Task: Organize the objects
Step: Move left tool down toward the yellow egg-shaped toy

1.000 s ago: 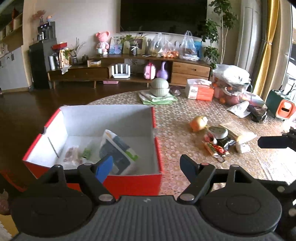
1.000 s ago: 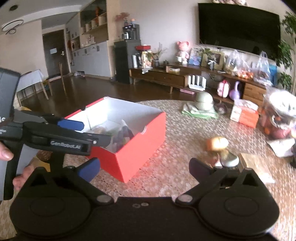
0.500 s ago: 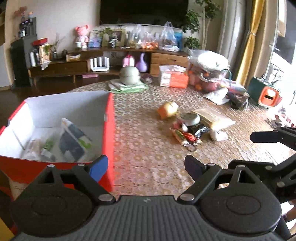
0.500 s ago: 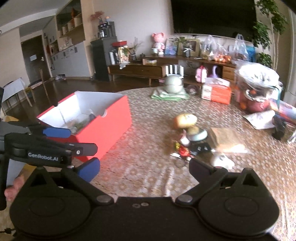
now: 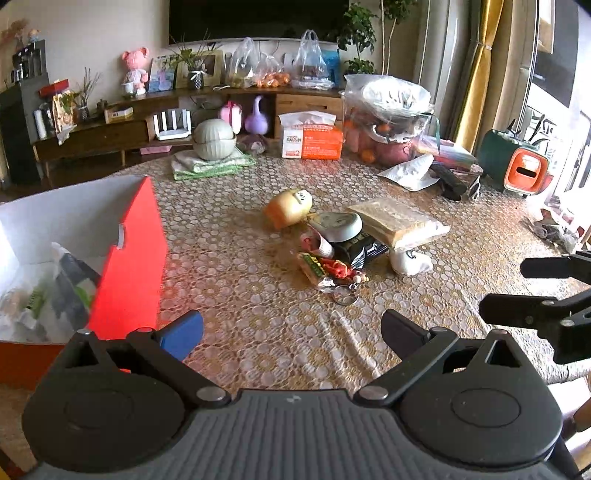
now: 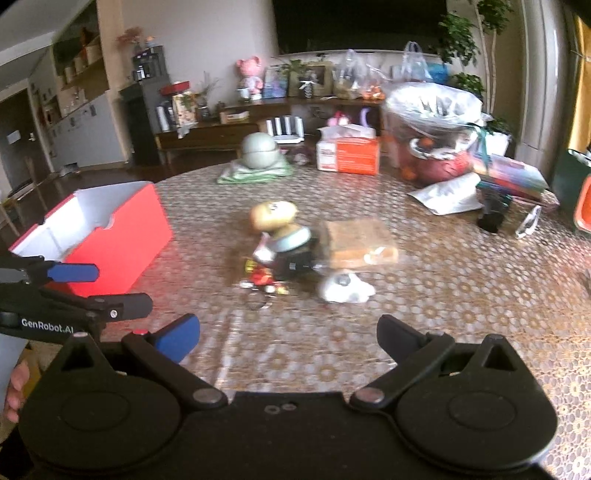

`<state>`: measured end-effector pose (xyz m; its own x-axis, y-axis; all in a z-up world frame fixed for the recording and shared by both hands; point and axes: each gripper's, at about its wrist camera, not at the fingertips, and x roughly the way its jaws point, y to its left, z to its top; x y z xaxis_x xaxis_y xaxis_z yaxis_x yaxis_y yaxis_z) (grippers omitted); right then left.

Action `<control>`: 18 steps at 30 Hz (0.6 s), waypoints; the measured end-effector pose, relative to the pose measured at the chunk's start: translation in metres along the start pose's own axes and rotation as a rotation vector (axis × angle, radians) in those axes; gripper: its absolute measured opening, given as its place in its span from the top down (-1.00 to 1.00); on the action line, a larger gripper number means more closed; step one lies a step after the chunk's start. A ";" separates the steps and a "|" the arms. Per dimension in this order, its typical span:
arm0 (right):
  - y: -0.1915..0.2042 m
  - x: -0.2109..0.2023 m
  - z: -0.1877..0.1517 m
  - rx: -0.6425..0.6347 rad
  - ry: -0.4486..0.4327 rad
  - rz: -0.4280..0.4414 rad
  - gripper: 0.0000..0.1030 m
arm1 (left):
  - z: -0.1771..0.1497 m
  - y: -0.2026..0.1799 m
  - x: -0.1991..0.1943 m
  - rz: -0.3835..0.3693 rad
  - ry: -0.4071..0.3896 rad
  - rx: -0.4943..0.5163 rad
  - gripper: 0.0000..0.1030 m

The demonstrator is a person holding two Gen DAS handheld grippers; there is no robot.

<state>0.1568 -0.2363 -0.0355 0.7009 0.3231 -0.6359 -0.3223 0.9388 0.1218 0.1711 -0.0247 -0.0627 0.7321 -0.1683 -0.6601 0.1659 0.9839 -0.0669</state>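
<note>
While both my grippers, left (image 5: 291, 328) and right (image 6: 288, 334), hang with jaws wide and empty, the cluttered small-item pile (image 5: 332, 251) lies at twelve o'clock, roughly equidistant.

— What sort of place is this?

— A home, the living room. A big dark TV (image 5: 258, 18) hangs over a long wooden sideboard (image 5: 110, 127) crowded with a pink toy (image 5: 135, 70), framed pictures (image 5: 201, 68) and shopping bags (image 5: 310, 61).

— Anything else?

— A round table (image 5: 229, 236) under a lace-patterned cloth, a tissue box (image 5: 310, 138) on it, a potted tree (image 5: 360, 37) by yellow curtains (image 5: 480, 74), and built-in shelves (image 6: 77, 62) beside a hallway door (image 6: 14, 144).
</note>
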 end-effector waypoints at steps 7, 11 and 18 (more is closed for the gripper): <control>-0.021 0.010 -0.004 0.011 0.011 -0.035 -0.95 | 0.009 -0.003 0.035 0.013 0.051 -0.014 -1.00; -0.027 0.019 -0.003 0.003 0.017 -0.043 -0.94 | 0.024 -0.008 0.049 0.050 0.029 0.013 -1.00; -0.034 0.040 0.006 -0.005 0.019 -0.048 -0.89 | 0.058 -0.008 0.078 0.071 0.006 0.028 -1.00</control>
<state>0.1991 -0.2547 -0.0603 0.7037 0.2754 -0.6550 -0.2915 0.9526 0.0873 0.2654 -0.0492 -0.0707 0.7390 -0.0976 -0.6666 0.1322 0.9912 0.0014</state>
